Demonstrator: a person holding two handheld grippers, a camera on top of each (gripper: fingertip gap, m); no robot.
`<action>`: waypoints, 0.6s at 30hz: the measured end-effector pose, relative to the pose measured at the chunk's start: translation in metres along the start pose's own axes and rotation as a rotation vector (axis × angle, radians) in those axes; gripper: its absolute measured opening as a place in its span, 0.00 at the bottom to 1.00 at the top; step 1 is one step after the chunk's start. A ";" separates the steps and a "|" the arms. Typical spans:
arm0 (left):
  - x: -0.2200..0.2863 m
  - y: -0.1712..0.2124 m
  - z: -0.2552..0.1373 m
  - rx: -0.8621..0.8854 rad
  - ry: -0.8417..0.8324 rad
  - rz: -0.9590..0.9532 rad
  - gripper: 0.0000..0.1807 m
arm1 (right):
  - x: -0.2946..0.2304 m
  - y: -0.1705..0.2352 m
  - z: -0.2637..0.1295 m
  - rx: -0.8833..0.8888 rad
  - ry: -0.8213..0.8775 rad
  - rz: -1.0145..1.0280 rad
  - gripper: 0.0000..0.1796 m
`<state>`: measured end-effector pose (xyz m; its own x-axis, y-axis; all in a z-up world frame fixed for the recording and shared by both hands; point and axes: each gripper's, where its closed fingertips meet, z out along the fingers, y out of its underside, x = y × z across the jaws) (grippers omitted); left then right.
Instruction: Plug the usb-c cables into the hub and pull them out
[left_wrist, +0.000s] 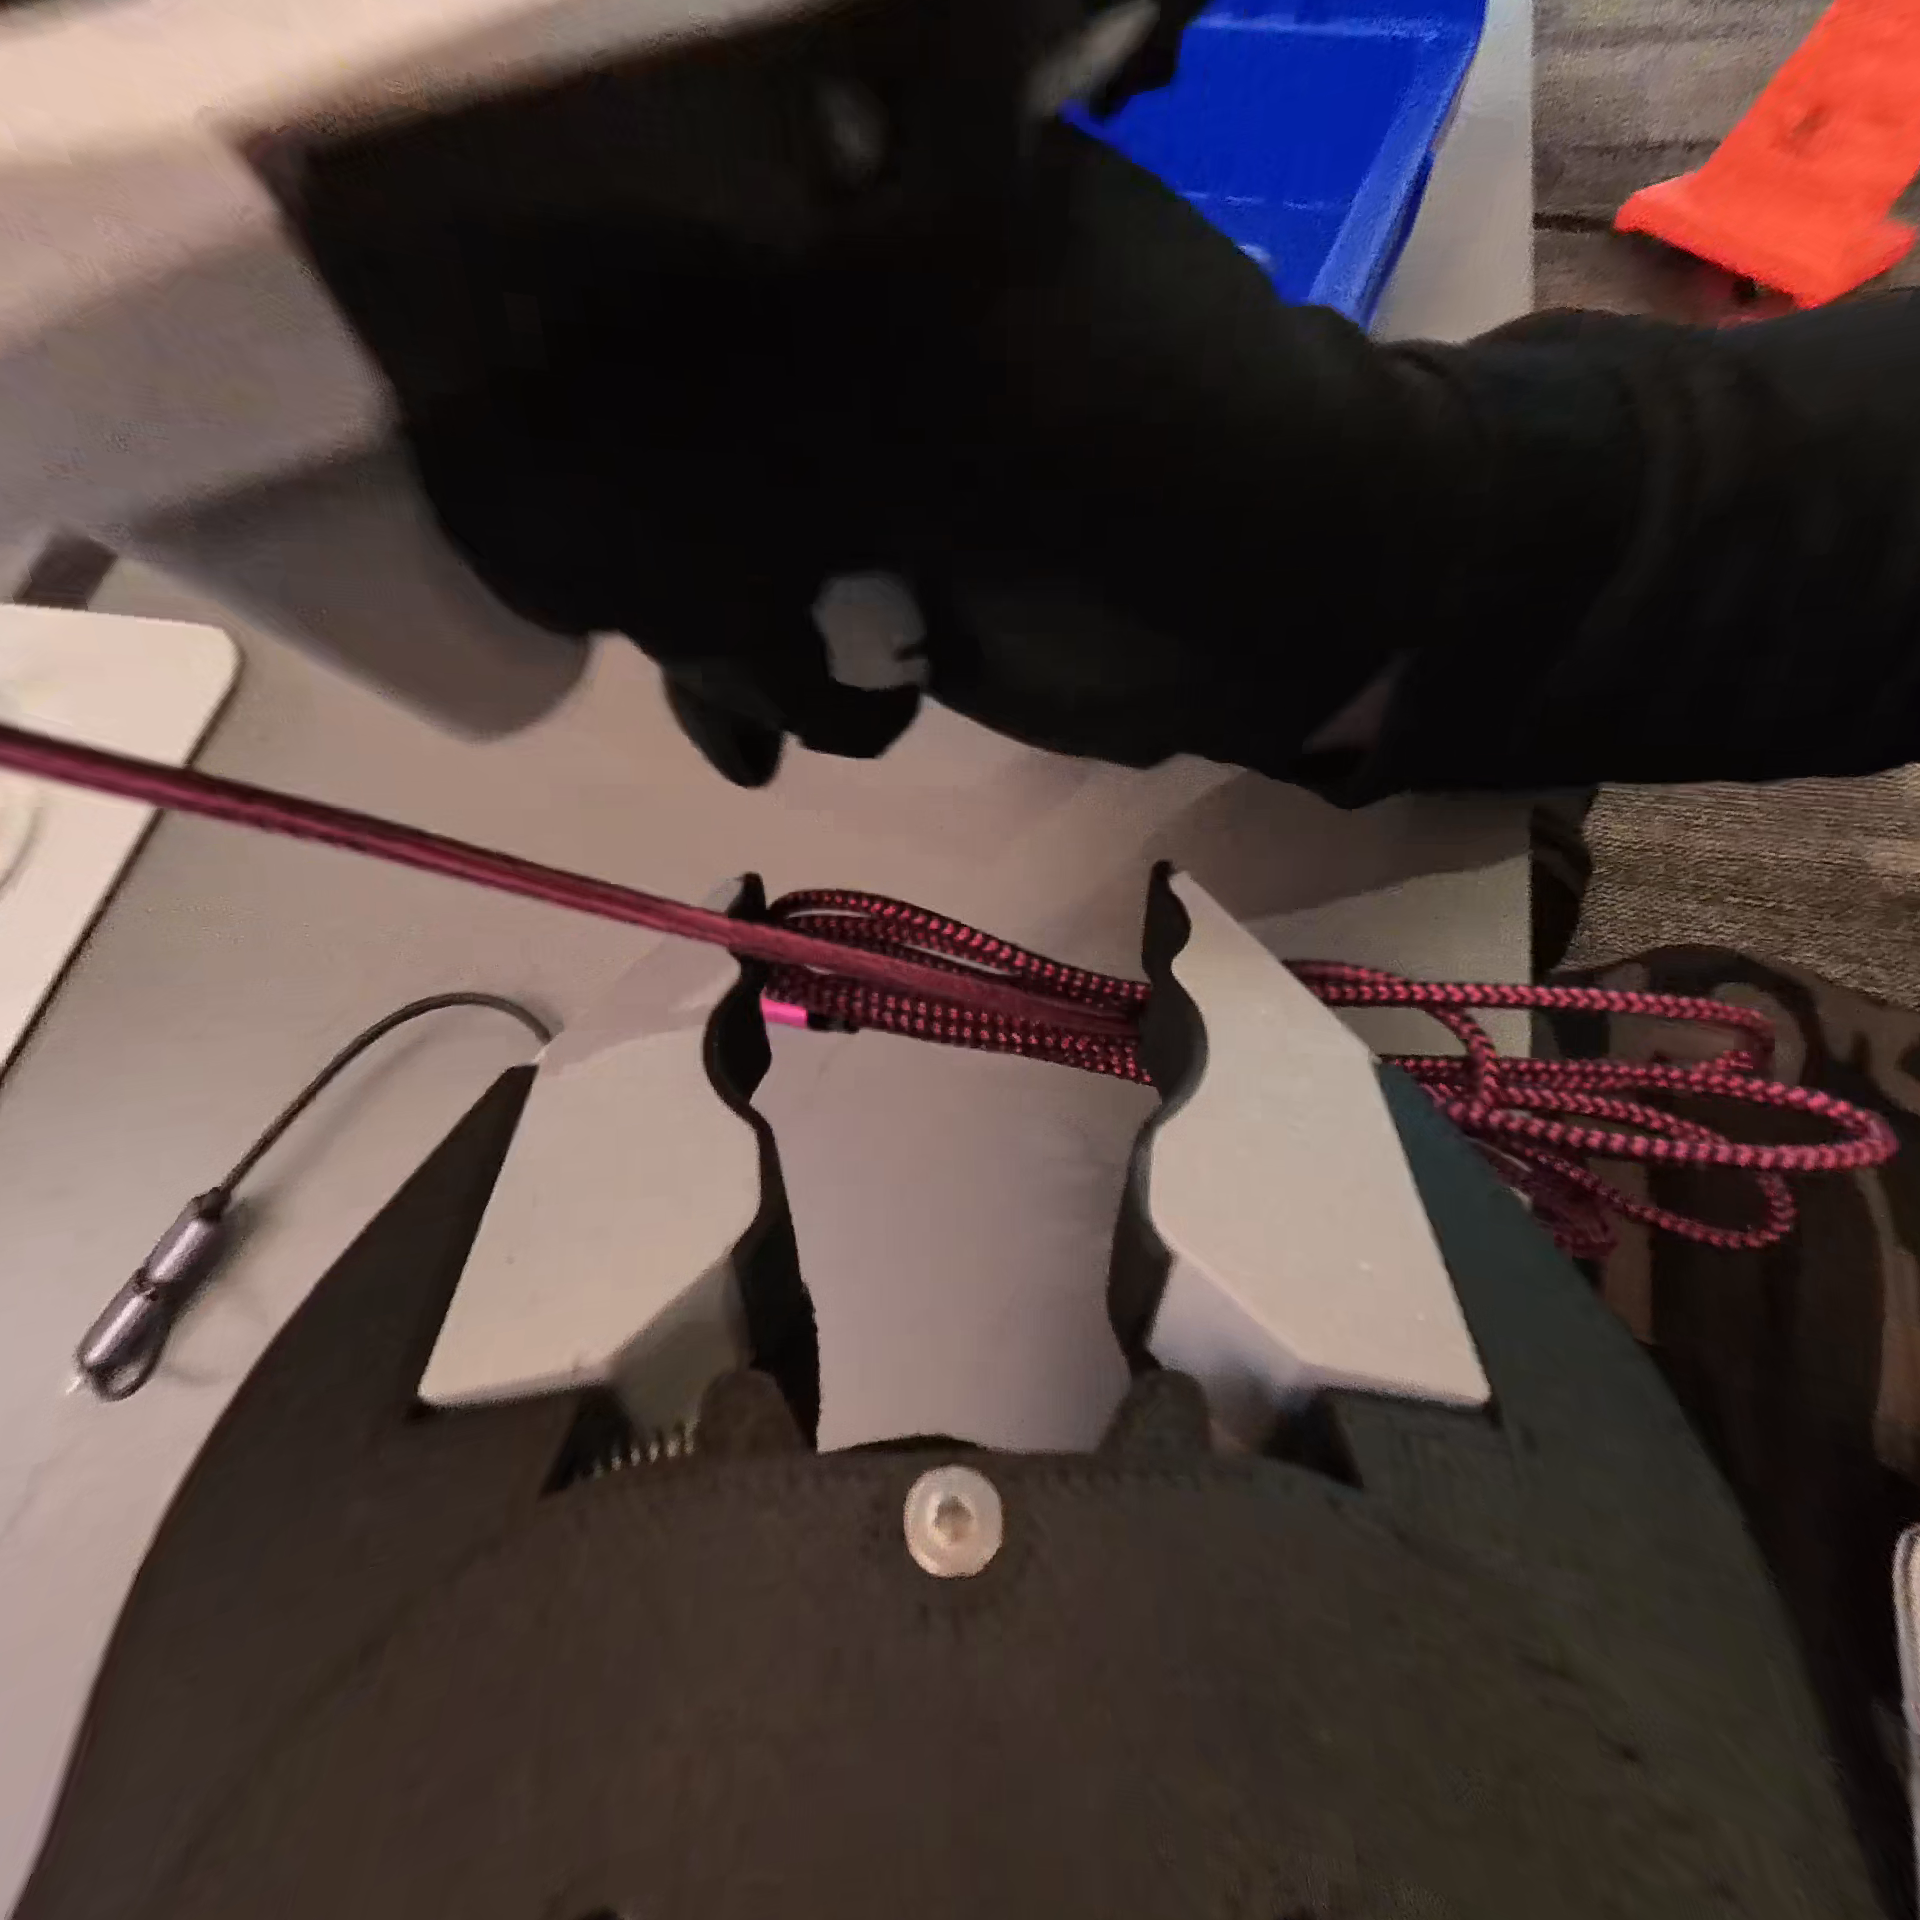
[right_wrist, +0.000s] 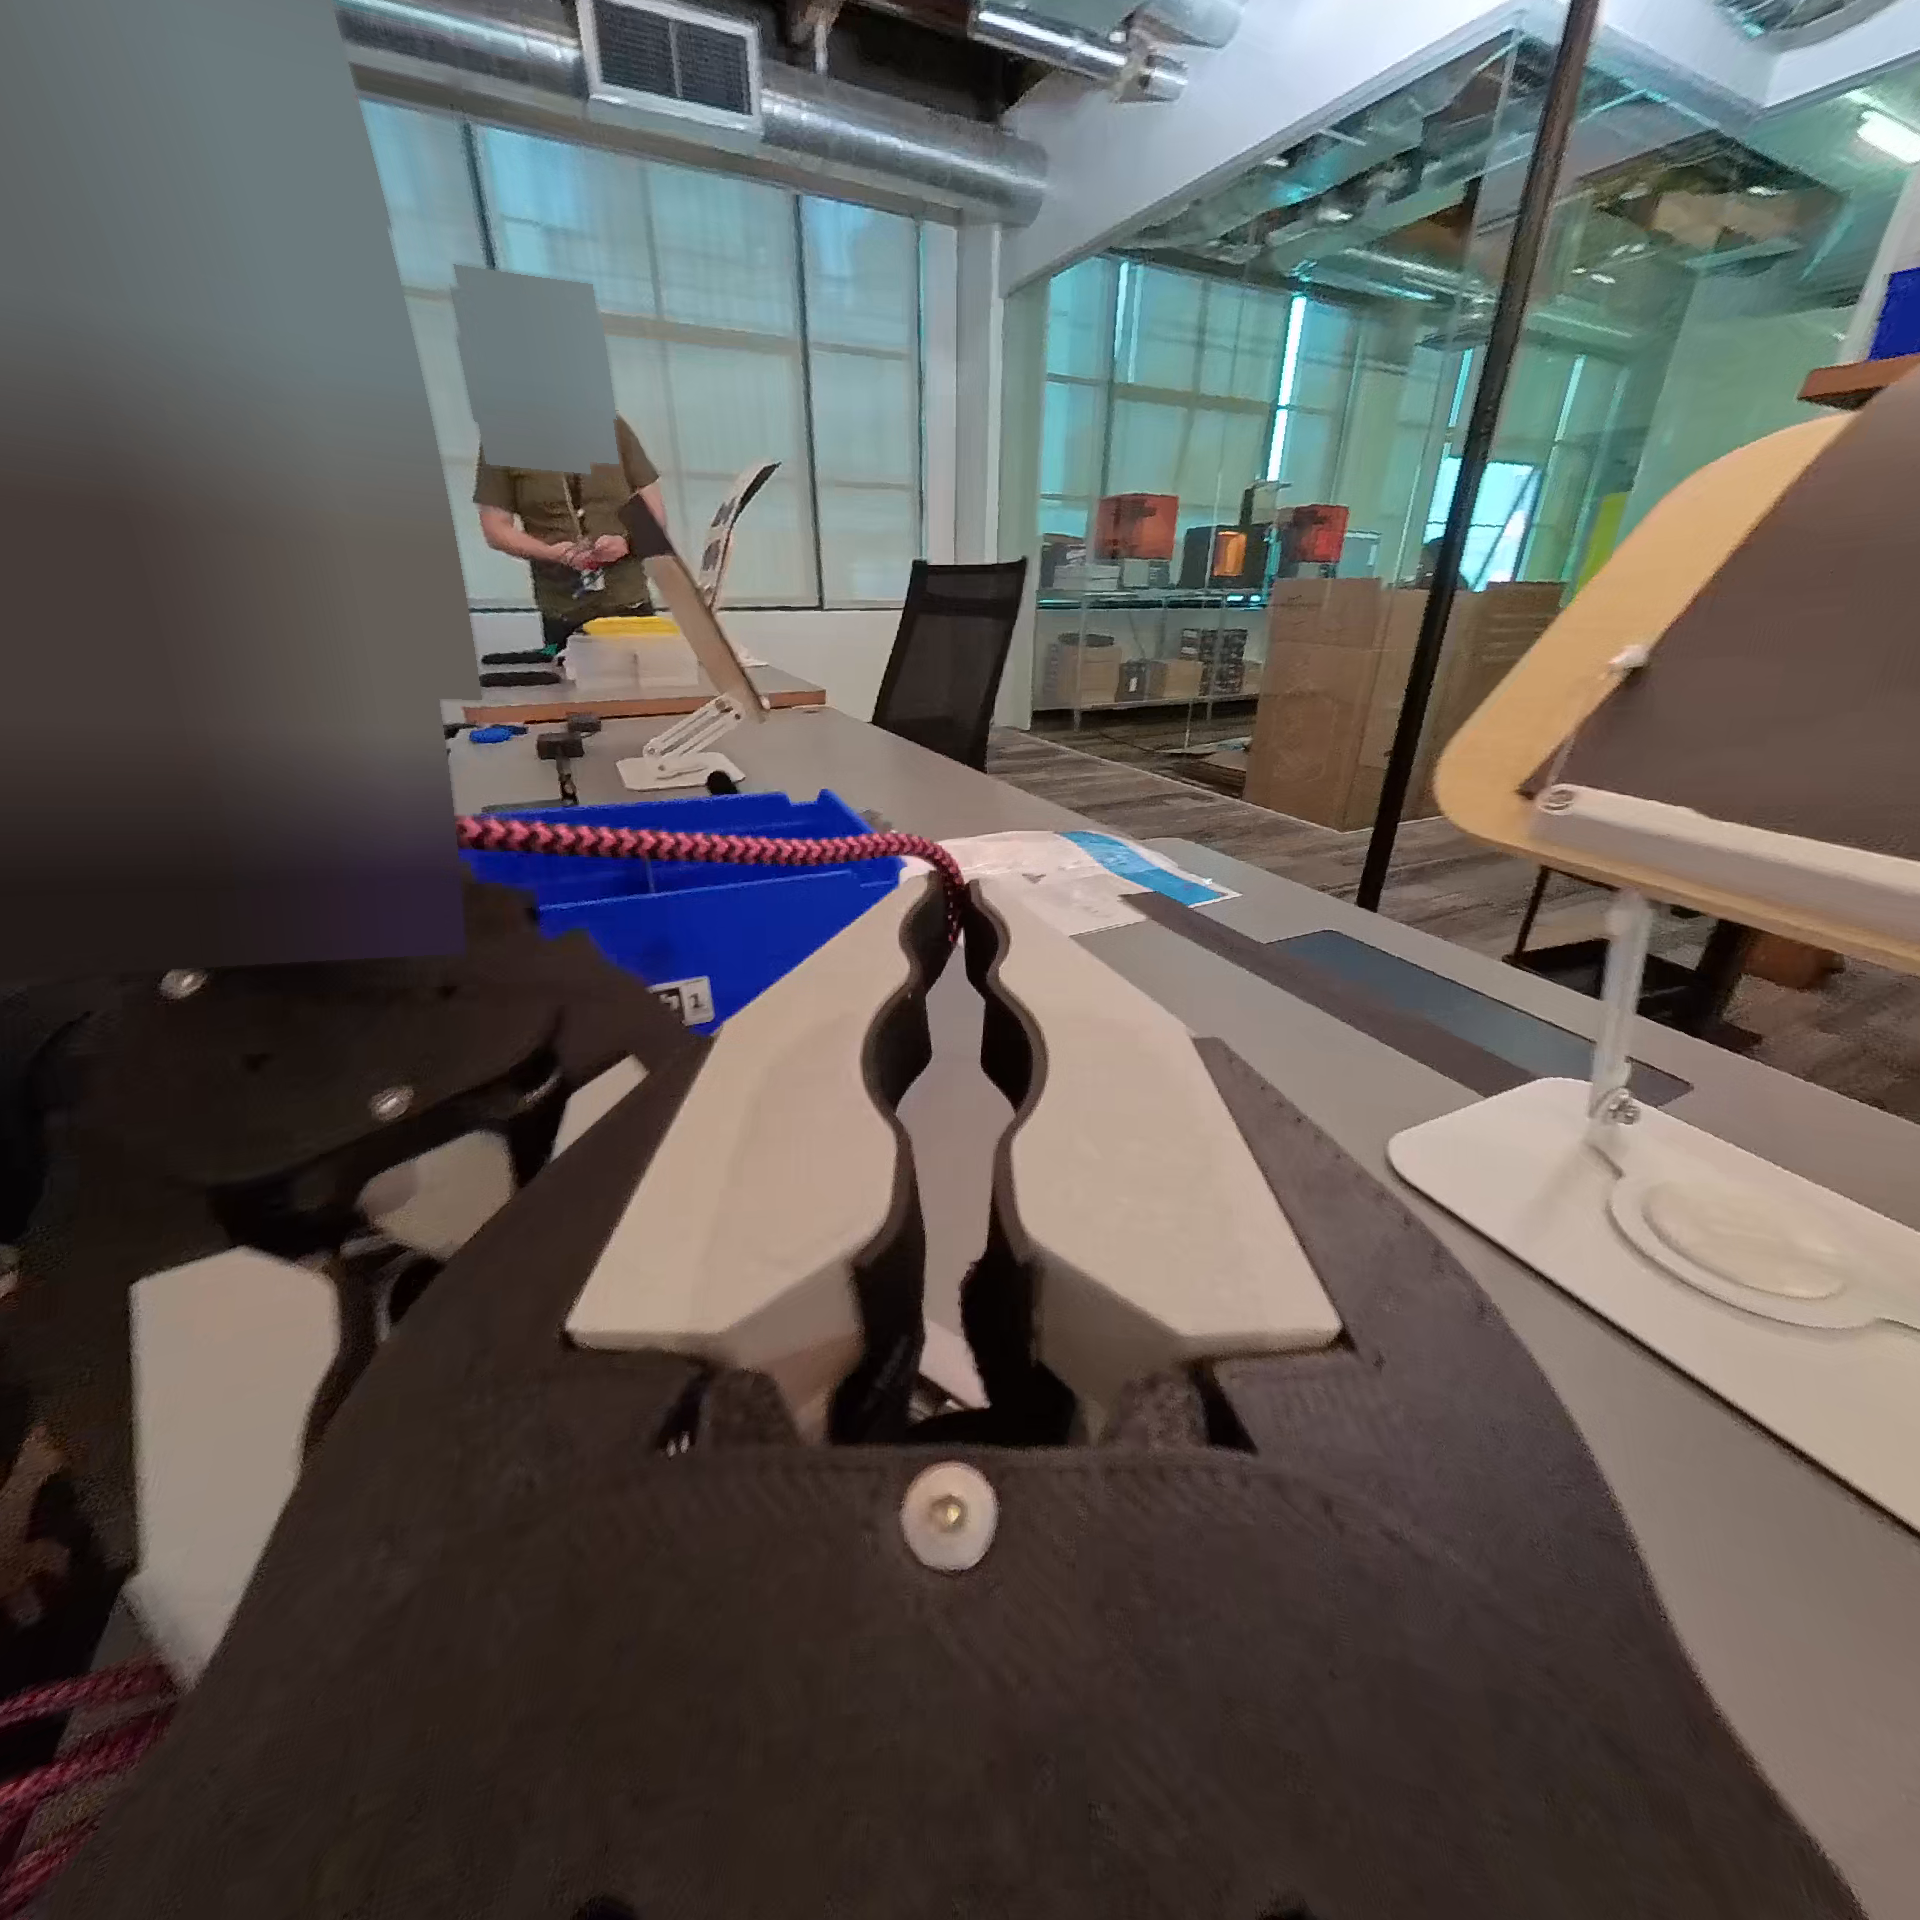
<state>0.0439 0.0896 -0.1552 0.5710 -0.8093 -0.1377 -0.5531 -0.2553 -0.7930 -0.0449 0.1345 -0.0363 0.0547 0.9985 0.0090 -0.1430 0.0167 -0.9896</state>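
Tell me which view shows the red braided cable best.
Left wrist view. It shows the red braided cable lying bundled on the table between the open jaws of the left gripper, its loops spilling right and one strand running taut up-left. The right wrist view shows only a short stretch, pinched in the right gripper.

Motion blur smears the right gripper (left_wrist: 748, 717) and gloved hand (left_wrist: 1039, 468), which hide most of the blue bin (left_wrist: 1340, 135). The braided cable (left_wrist: 966, 982) runs off the left edge; its plug stays hidden.
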 end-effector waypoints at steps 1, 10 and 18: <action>0.002 0.002 0.002 -0.010 0.006 0.002 0.39 | 0.006 -0.002 0.000 0.002 0.010 0.006 0.00; -0.003 0.030 0.020 -0.098 -0.017 -0.001 0.41 | 0.044 -0.009 -0.005 -0.010 0.097 0.027 0.00; -0.048 0.040 -0.036 0.020 -0.173 -0.167 0.46 | 0.072 0.035 -0.017 -0.219 0.298 -0.134 0.00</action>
<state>-0.0275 0.0990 -0.1591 0.7499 -0.6537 -0.1021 -0.4313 -0.3659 -0.8247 -0.0294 0.2059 -0.0728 0.3482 0.9284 0.1299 0.0970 0.1021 -0.9900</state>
